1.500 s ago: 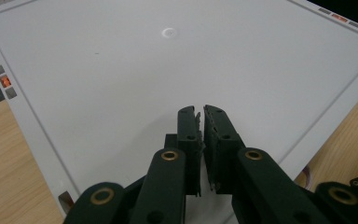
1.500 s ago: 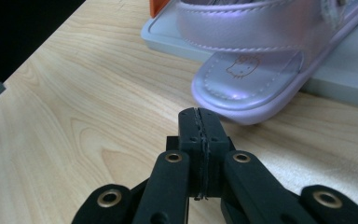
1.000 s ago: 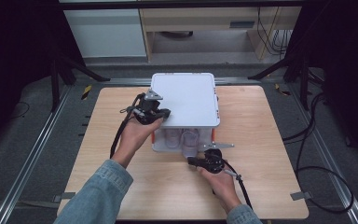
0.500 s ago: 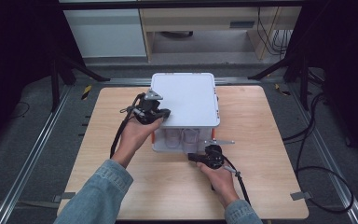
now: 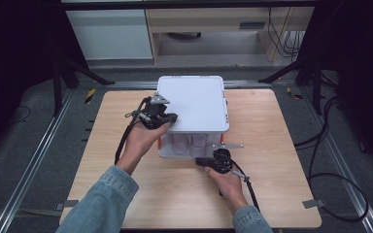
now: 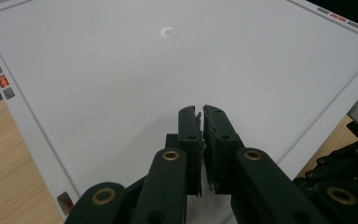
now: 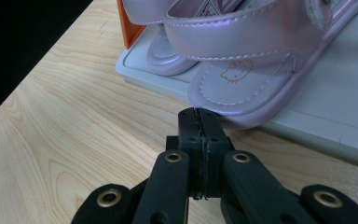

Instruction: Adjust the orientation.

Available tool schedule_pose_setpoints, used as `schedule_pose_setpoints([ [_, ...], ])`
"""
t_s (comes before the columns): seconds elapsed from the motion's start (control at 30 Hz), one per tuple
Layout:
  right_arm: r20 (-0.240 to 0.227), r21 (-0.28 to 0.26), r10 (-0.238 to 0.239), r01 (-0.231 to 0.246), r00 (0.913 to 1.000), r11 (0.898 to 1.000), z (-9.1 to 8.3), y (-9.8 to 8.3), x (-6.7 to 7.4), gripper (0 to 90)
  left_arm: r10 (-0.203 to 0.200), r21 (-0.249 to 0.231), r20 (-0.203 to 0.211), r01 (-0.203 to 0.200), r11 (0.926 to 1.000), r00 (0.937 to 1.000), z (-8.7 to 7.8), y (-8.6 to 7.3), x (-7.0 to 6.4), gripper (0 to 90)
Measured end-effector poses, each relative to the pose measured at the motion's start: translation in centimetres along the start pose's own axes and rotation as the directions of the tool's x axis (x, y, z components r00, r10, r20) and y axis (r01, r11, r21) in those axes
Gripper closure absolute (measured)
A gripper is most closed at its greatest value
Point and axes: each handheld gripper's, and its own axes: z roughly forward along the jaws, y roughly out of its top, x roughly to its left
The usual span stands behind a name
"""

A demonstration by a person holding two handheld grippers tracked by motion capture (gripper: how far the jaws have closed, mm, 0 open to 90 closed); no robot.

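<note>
A white box with a flat lid (image 5: 194, 104) stands in the middle of the wooden table (image 5: 272, 194). Its front is open, and a pair of lilac sandals (image 5: 189, 143) shows inside. My left gripper (image 5: 167, 119) is shut, its tips resting over the lid's near-left part (image 6: 168, 70), nothing between them (image 6: 200, 112). My right gripper (image 5: 201, 160) is shut too, low at the box's open front. Its tips (image 7: 198, 114) sit right at the toe of the nearer sandal (image 7: 242, 84), which lies on the box's white base (image 7: 317, 116). I cannot tell if they touch.
An orange post (image 7: 129, 28) stands at the corner of the box's base. Bare wood lies to the left, right and front of the box. Cables trail from both grippers across the table. Dark stands and a cabinet sit beyond the far edge.
The right gripper has crept slightly closer to the box's open front. The left gripper stays put on the lid.
</note>
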Motion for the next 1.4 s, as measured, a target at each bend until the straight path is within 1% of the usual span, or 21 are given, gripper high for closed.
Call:
schedule_pose_setpoints([
  [0.1,0.002,-0.003,-0.002,0.002,1.0000,1.000,0.0,0.1,-0.1,90.0,0.000,0.000,0.000,0.000,1.0000,1.0000,0.0,0.0,0.0,85.1],
  [0.2,0.004,-0.005,0.005,-0.005,1.0000,1.000,0.2,0.3,-0.1,90.0,0.000,-0.001,0.000,0.000,1.0000,1.0000,0.0,0.0,0.0,85.1],
  [0.27,0.010,-0.006,0.000,0.000,0.9999,1.000,0.2,0.4,-0.1,90.0,0.001,-0.001,0.000,-0.001,1.0000,1.0000,0.0,0.0,0.0,85.2],
  [0.37,0.017,-0.014,-0.022,0.022,0.9996,1.000,0.2,0.4,0.1,90.0,-0.001,-0.001,0.002,0.001,1.0000,1.0000,0.0,0.0,0.0,85.1],
  [0.43,0.027,-0.030,-0.043,0.044,0.9987,0.999,-0.1,0.5,0.1,90.0,0.000,-0.001,0.002,0.000,1.0000,1.0000,0.0,0.0,0.0,85.1],
  [0.47,0.027,-0.030,-0.043,0.044,0.9987,0.999,-0.1,0.5,0.1,90.0,0.000,-0.001,0.002,0.000,1.0000,1.0000,0.0,0.0,0.0,85.1],
  [0.5,0.042,-0.042,-0.060,0.062,0.9973,0.997,-0.4,0.6,0.2,90.0,0.001,-0.001,0.001,-0.001,1.0000,1.0000,0.0,0.0,0.0,85.1],
  [0.63,0.049,-0.038,-0.072,0.074,0.9962,0.997,-0.3,0.7,0.2,90.0,0.000,-0.001,0.000,0.000,1.0000,1.0000,0.0,0.0,0.0,85.2],
  [0.67,0.060,-0.037,-0.076,0.079,0.9953,0.996,-0.2,0.7,0.2,90.0,0.001,0.000,-0.001,-0.001,1.0000,1.0000,0.0,0.0,0.0,85.2],
  [0.7,0.058,-0.039,-0.073,0.075,0.9957,0.996,-0.1,0.7,0.1,90.0,0.000,0.000,0.001,0.000,1.0000,1.0000,0.0,0.0,0.0,85.2],
  [0.77,0.065,-0.040,-0.083,0.085,0.9944,0.996,0.0,0.7,0.2,90.0,0.001,0.001,0.002,-0.001,1.0000,1.0000,0.0,0.0,0.0,85.2],
  [0.9,0.071,-0.047,-0.076,0.080,0.9946,0.996,0.1,0.8,0.1,90.0,0.001,-0.001,0.001,-0.001,1.0000,1.0000,0.0,0.0,0.0,85.3],
  [1.0,0.076,-0.043,-0.080,0.084,0.9939,0.996,0.2,0.9,0.0,90.0,0.002,-0.001,0.000,-0.002,1.0000,1.0000,0.0,0.0,0.0,85.4],
  [1.03,0.073,-0.041,-0.073,0.076,0.9946,0.996,0.3,1.1,0.0,90.0,0.000,-0.002,0.001,0.000,1.0000,1.0000,0.0,0.0,0.0,85.4],
  [1.13,0.077,-0.044,-0.070,0.073,0.9946,0.996,0.4,1.1,-0.1,90.0,-0.001,-0.003,0.004,0.001,1.0000,1.0000,0.0,0.0,0.0,85.4],
  [1.17,0.071,-0.048,-0.059,0.063,0.9957,0.997,0.5,1.2,-0.2,90.0,-0.003,-0.004,0.005,0.003,1.0000,1.0000,0.0,-0.1,0.1,85.4],
  [1.33,0.078,-0.045,-0.062,0.066,0.9950,0.997,0.6,1.4,-0.3,90.0,0.000,-0.003,0.004,0.000,1.0000,1.0000,0.0,0.0,0.0,85.5],
  [1.4,0.078,-0.043,-0.056,0.059,0.9954,0.997,0.7,1.4,-0.3,90.0,-0.002,-0.004,0.005,0.002,1.0000,1.0000,0.0,0.0,0.0,85.5],
])
